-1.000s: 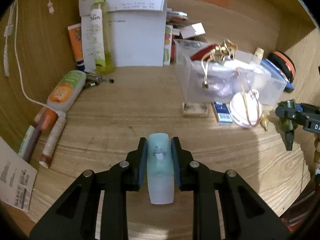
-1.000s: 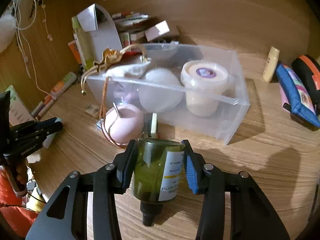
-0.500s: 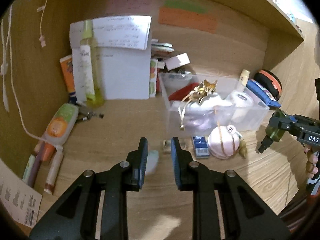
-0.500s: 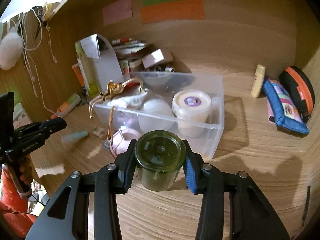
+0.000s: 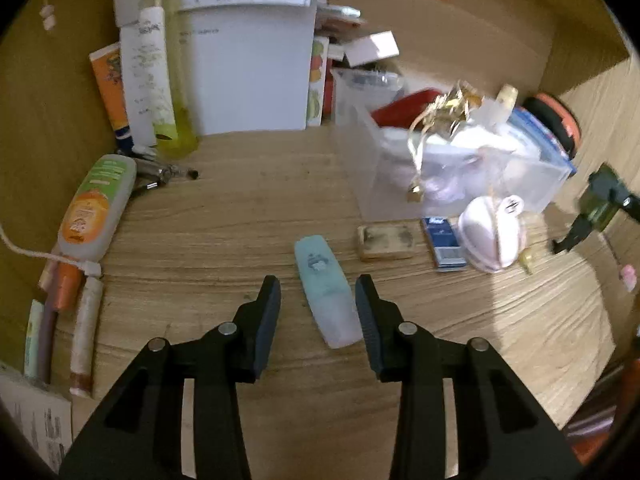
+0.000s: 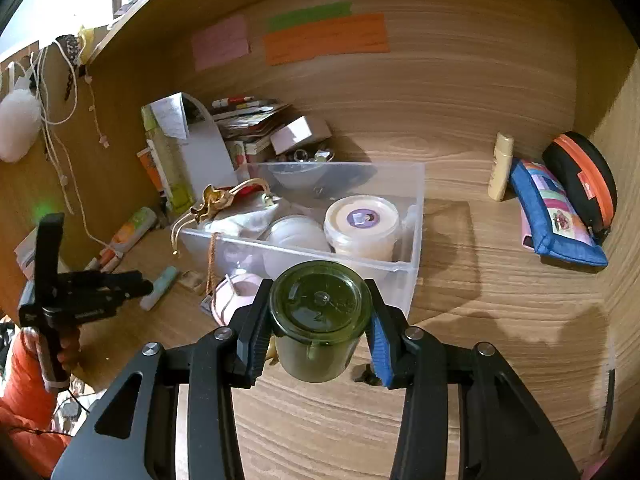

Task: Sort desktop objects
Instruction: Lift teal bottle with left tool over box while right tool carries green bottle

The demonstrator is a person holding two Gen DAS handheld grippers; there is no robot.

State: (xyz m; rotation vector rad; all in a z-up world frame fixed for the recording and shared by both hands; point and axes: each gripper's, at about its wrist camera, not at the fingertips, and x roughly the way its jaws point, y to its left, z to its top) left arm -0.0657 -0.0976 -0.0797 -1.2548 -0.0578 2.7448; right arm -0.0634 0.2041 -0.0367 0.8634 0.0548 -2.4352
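Observation:
A pale teal tube (image 5: 326,292) lies flat on the wooden desk between the fingers of my left gripper (image 5: 318,304). The jaws are opening; the left pad stands clear of the tube, the right one sits close beside its near end. From the right wrist view the left gripper (image 6: 120,280) hovers beside that tube (image 6: 160,286). My right gripper (image 6: 320,320) is shut on a dark green glass bottle (image 6: 320,308), base toward the camera, held above the desk in front of the clear plastic box (image 6: 416,208). The bottle (image 5: 600,208) also shows at the right edge of the left wrist view.
The box holds a white tub (image 6: 362,220), a cloth pouch and gold chain. A pink round case (image 5: 490,236), a small blue box (image 5: 444,238) and a wooden block (image 5: 386,242) lie before it. Tubes (image 5: 96,208) line the left wall; a blue pouch (image 6: 556,216) sits right.
The left gripper has let go of the teal tube, which now lies on the desk between wider jaws. The right gripper has risen with the green bottle, tipping its base toward the camera.

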